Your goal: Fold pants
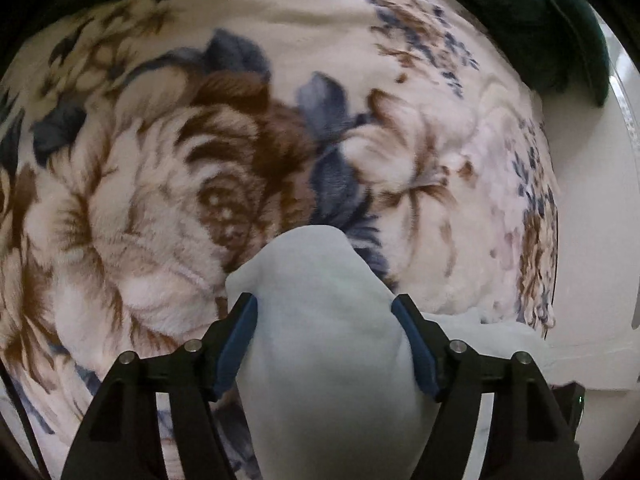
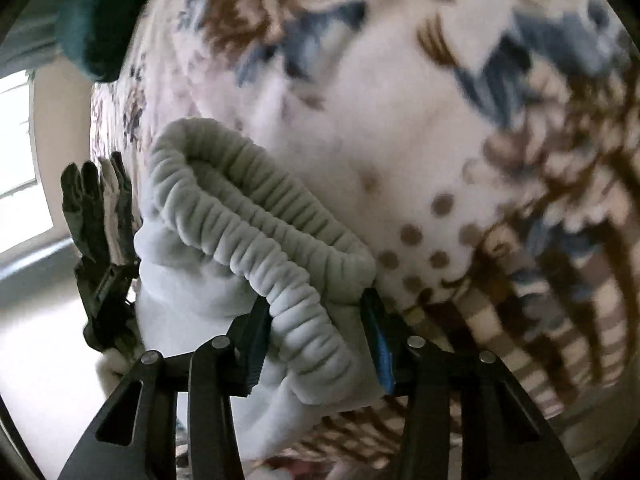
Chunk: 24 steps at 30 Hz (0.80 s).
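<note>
The pants are pale blue-grey fleece. In the left wrist view my left gripper (image 1: 323, 304) is shut on a bunched part of the pants (image 1: 320, 344), held above a floral blanket (image 1: 160, 208). In the right wrist view my right gripper (image 2: 316, 304) is shut on the ribbed elastic waistband of the pants (image 2: 256, 216), which loops up and to the left above the blanket (image 2: 400, 120). The rest of the pants hangs below the grippers, out of sight.
The plush blanket with brown and blue flowers covers the bed. A dark green cloth (image 1: 552, 20) lies at its far corner and also shows in the right wrist view (image 2: 92, 24). A gloved hand (image 2: 100, 208) is at the left, by a bright window (image 2: 20, 160) and pale floor.
</note>
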### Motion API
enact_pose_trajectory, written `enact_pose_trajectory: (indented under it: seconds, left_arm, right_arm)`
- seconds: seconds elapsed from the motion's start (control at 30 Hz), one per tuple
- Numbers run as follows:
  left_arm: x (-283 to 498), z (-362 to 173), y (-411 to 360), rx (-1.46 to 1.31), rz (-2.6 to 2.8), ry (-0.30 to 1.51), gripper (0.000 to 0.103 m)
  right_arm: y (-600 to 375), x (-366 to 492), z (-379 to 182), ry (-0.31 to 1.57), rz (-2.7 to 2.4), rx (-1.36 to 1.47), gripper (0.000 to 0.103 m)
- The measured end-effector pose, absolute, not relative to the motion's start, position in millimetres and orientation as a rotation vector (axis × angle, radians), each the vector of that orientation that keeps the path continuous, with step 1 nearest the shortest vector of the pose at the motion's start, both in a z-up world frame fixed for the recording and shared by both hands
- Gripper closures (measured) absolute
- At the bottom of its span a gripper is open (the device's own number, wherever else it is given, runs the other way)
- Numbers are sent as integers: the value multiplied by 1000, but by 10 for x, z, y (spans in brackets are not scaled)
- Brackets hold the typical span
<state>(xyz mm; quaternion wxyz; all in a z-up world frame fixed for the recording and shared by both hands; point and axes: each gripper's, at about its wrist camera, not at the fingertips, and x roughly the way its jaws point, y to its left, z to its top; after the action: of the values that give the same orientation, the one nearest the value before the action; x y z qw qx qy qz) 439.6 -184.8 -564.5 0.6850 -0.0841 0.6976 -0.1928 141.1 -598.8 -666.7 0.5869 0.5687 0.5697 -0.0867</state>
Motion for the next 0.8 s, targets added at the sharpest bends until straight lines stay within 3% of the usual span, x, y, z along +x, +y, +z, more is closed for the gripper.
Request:
enact_pose_trajectory:
  seconds: [0.2, 0.33, 0.4, 0.47, 0.53, 0.8]
  left_arm:
    - [4165, -5040, -1856, -224, -477, 1487, 31]
    - [3865, -4998, -1854, -184, -473, 1480, 31]
    - [3795, -5201, -1811, -171, -433, 1507, 27]
    - [3797, -5379, -1710, -286, -419, 1572, 23]
    - [3805, -5330, -1656, -326, -424, 1564, 23]
    - [3509, -4723, -1654, 43, -222, 1416, 21]
  right_arm:
    - [-5903, 1267, -6148, 1316, -134, 1234, 34]
    - [-5706, 1070, -6172, 1366, -104, 1229, 35]
    - [-5657, 966, -6389, 1441, -178, 1154, 44]
    - [-5655, 823, -6727, 1475, -208, 1313, 44]
    - [-5678, 805, -6727, 1467, -197, 1380, 43]
    - [-5423, 1819, -5276, 1522, -77, 848, 34]
